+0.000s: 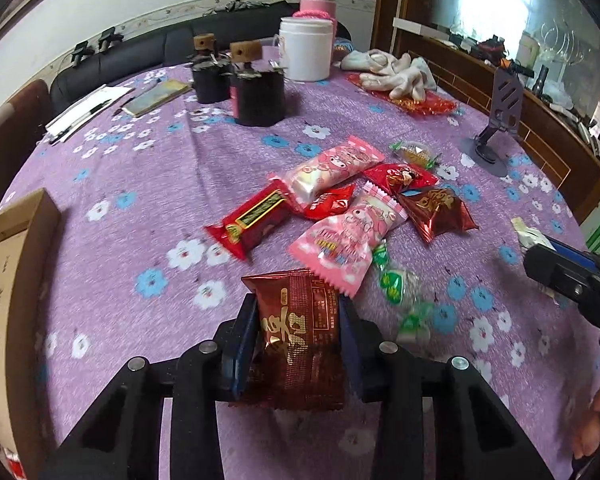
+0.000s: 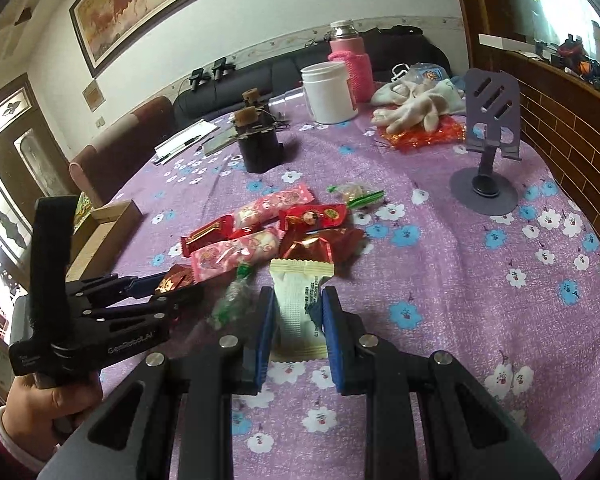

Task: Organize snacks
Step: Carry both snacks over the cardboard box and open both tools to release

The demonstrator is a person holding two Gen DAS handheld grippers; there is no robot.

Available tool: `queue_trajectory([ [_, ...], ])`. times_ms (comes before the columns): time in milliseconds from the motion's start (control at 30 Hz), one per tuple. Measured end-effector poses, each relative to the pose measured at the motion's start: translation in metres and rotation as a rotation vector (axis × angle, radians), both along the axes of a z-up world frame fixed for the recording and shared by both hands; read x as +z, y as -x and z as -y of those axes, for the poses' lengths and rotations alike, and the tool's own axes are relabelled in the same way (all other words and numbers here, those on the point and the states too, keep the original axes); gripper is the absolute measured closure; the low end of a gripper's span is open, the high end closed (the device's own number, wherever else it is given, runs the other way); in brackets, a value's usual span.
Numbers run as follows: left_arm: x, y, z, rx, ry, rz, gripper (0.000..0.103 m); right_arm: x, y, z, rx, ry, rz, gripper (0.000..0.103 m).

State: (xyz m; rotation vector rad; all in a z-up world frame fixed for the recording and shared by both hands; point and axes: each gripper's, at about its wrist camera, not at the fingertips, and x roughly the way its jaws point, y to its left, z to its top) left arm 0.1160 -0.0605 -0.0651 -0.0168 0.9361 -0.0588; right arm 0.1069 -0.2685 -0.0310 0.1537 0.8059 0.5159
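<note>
A cardboard box [image 1: 16, 240] sits at the table's left edge. The left gripper [image 1: 298, 344] pinches a dark red packet [image 1: 300, 332] between its pads, just before the snack pile [image 1: 340, 208] on the purple cloth [image 1: 140, 184]. At the right, the right gripper [image 2: 298, 316] clamps a cream packet [image 2: 302, 304] upright.

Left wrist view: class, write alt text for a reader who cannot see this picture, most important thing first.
The left claw grips a dark red foil snack packet with gold lettering above a purple flowered tablecloth. Beyond it lies a loose pile of wrapped snacks, among them a pink cartoon-printed packet. An open brown cardboard box sits at the left edge.
</note>
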Motion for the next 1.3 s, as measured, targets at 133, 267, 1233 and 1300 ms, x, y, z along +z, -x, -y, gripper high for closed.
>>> queue_trajectory([
  [133,0.012,0.017,-0.018,0.041,0.006,0.025,0.063,0.005,0.004,-0.011,0.024,-0.005,0.008,0.080],
  [267,0.023,0.032,-0.040,0.092,-0.001,0.046,0.063,0.007,0.010,-0.032,0.067,-0.013,0.009,0.080],
  [1233,0.035,0.123,-0.265,0.506,-0.005,0.073,0.062,0.036,0.063,-0.291,0.571,-0.029,0.018,0.080],
  [1300,0.031,0.123,-0.273,0.515,0.005,0.065,0.062,0.035,0.063,-0.306,0.590,-0.018,0.015,0.080],
])
